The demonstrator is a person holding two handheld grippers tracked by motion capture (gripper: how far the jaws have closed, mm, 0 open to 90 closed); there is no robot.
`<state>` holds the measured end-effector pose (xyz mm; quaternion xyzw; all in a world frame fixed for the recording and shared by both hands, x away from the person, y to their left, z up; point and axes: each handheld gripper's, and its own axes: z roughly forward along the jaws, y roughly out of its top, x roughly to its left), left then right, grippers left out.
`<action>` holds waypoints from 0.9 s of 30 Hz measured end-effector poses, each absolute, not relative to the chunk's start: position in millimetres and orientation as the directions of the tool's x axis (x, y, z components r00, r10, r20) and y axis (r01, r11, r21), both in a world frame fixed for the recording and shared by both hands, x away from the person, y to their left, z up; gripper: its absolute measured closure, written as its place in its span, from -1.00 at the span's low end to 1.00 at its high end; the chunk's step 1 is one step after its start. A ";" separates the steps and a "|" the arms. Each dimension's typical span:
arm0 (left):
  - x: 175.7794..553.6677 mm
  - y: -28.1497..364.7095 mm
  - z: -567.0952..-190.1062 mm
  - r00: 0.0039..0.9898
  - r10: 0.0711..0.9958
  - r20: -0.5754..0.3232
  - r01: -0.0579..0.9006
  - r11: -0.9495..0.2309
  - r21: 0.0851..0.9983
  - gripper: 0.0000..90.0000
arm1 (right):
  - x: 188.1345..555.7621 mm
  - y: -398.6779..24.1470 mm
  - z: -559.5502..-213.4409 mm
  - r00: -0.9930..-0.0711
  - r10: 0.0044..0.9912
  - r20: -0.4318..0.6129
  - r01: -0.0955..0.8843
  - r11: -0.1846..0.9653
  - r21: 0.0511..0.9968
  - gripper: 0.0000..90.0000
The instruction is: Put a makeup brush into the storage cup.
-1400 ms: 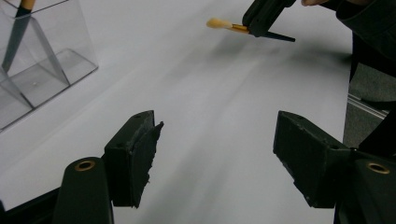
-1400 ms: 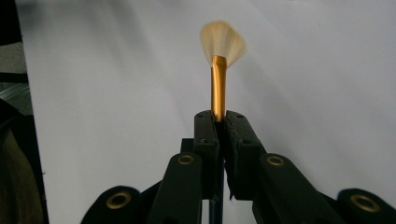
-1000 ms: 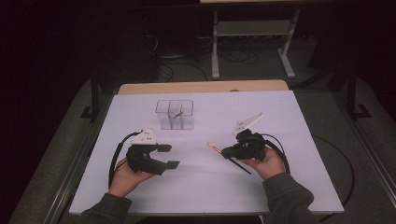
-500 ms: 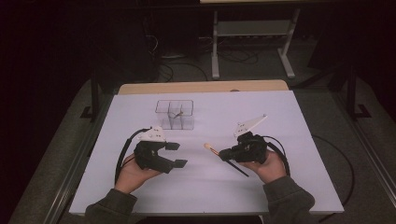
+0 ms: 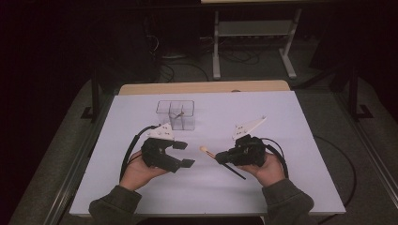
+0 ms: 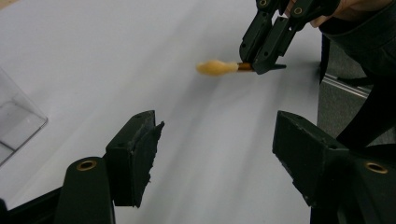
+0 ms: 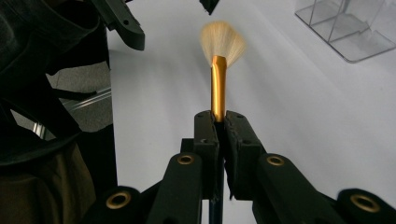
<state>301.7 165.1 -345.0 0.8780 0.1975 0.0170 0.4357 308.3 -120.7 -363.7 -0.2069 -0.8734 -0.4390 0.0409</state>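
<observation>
White sheeting covers the tabletop point(image 5: 291, 140), and the clear plastic organiser point(image 5: 176, 114) on its far middle serves as the landmark.

High view: The left claw point(image 5: 184, 153) sits nearer than the organiser and slightly left of it. The left hand point(image 5: 136, 171) cups the body from below, with the forearm entering from the bottom edge; the jaws point right and stand apart with nothing between them. The right claw point(image 5: 218, 158) sits nearer than the organiser and to its right. The right hand point(image 5: 267, 169) grips it from the near side; the jaws point left toward the left claw. They are clamped on a makeup brush point(image 5: 220, 159). The pale bristle tip extends left into the gap between the two claws; the dark handle trails back and toward the near edge.

Left gripper view: Both jaws stand wide apart over bare tabletop. The organiser corner point(image 6: 14, 121) lies at the left edge. The right claw point(image 6: 261, 58) appears beyond, well clear of the organiser, pinching the brush point(image 6: 217, 68) with bristles aimed toward the organiser side.

Right gripper view: The jaws are pressed together on the gold ferrule point(image 7: 218, 86) of the brush. The fanned bristles point(image 7: 222, 42) point away, and the organiser point(image 7: 350, 28) lies at upper right, well apart.
</observation>
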 end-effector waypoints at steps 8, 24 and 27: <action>306.6 158.1 -341.0 0.930 0.336 -0.148 0.325 -0.565 0.758 -0.33 | 305.5 -116.4 -360.6 -0.919 0.302 0.252 0.381 0.523 0.762 0.85; 311.9 151.8 -333.8 0.940 0.298 -0.167 0.318 -0.584 0.747 -0.25 | 301.0 -106.3 -354.5 -0.935 0.264 0.238 0.347 0.525 0.778 0.85; 313.1 150.2 -334.1 0.941 0.285 -0.181 0.320 -0.587 0.743 -0.21 | 301.3 -103.8 -353.7 -0.937 0.258 0.236 0.342 0.530 0.776 0.85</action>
